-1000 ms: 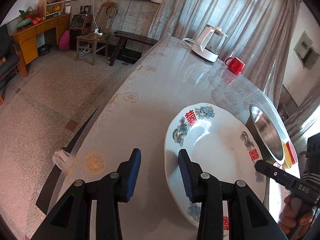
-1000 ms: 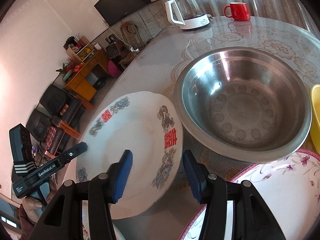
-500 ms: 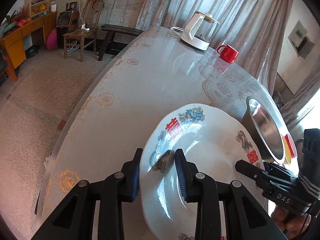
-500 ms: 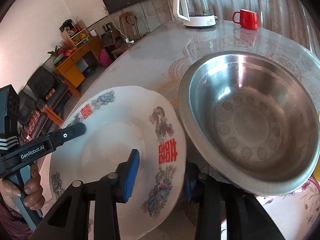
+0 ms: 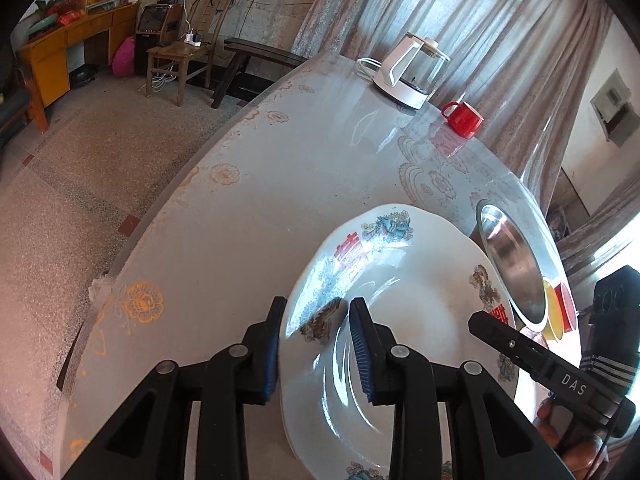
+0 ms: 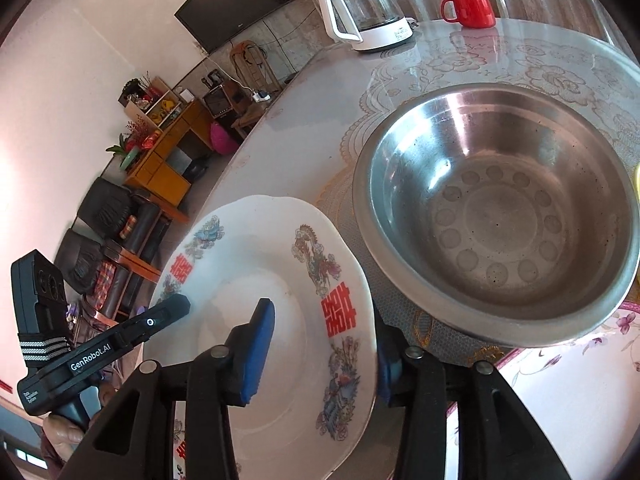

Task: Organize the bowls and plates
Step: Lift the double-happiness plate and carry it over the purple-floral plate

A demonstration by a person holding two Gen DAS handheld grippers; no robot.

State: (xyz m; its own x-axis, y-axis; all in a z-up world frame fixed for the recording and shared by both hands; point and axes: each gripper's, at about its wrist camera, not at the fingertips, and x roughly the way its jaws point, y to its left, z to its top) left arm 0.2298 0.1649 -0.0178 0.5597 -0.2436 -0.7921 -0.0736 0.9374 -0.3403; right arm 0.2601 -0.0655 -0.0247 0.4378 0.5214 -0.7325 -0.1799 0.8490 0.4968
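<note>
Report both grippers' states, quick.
Left gripper: closed on the rim of the plate; its jaws have just been closing.
Right gripper: plate rim between its jaws, which have just been opening; grip cannot be told.

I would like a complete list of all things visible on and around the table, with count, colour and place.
plate: one, white with red signs, lifted at the near table edge, between both grippers' jaws
steel bowl: one, silver, right of the plate
floral plate: one, white and pink, nearest the camera, right
yellow bowl: one, yellow, behind the steel bowl
kettle: one, white, far end
mug: one, red, beside the kettle
table: one, grey
left gripper: black, blue pads, on the plate's left rim
right gripper: black, blue pads, astride its right rim
</note>
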